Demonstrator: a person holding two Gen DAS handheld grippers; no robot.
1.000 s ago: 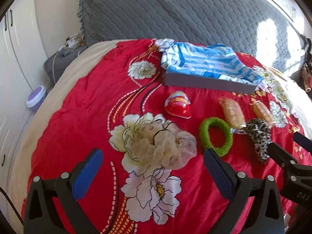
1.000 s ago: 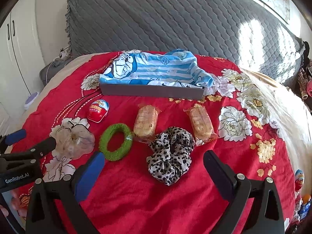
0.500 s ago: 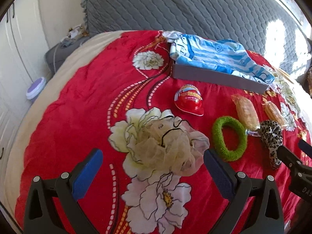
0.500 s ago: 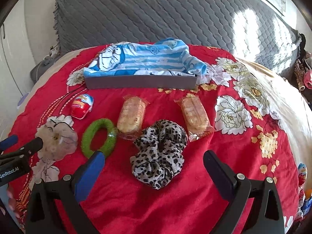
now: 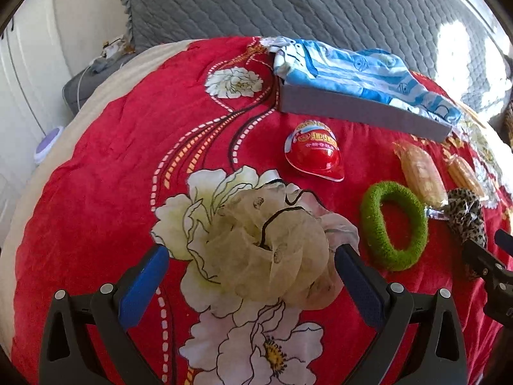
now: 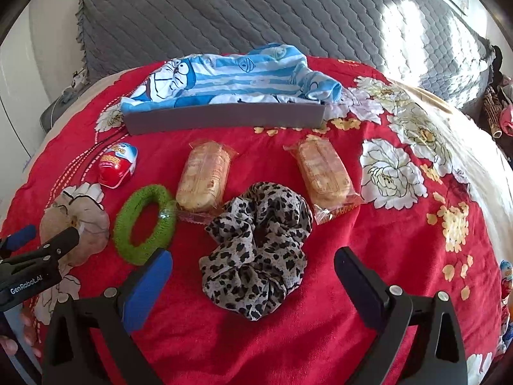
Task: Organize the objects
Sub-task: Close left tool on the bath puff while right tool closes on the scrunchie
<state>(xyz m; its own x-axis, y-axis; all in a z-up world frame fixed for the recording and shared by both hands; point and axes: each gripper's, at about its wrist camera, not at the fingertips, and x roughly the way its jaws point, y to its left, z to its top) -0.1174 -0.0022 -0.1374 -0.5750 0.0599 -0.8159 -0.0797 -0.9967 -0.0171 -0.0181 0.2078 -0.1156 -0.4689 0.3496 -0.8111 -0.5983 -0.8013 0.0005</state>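
Observation:
On the red floral quilt lie a cream sheer scrunchie (image 5: 266, 253) (image 6: 77, 224), a green fuzzy ring (image 5: 392, 224) (image 6: 144, 224), a leopard scrunchie (image 6: 259, 247) (image 5: 466, 218), a red egg-shaped toy (image 5: 315, 150) (image 6: 117, 165) and two wrapped cakes (image 6: 205, 179) (image 6: 323, 176). My left gripper (image 5: 251, 261) is open, its fingers straddling the cream scrunchie. My right gripper (image 6: 253, 264) is open with the leopard scrunchie between its fingers. A grey box (image 5: 359, 109) (image 6: 224, 117) stands behind them under blue striped clothing (image 6: 231, 77).
A grey quilted headboard cushion (image 6: 224, 9) backs the bed. The bed's left edge drops to a white wall with a lilac-lidded container (image 5: 48, 139) below. More small items sit at the bed's right edge (image 6: 505, 276). A hand (image 6: 19, 337) holds the left gripper.
Both grippers have moved forward and down: the cream scrunchie now lies between the left fingers and the leopard scrunchie between the right fingers. Nothing on the quilt has shifted.

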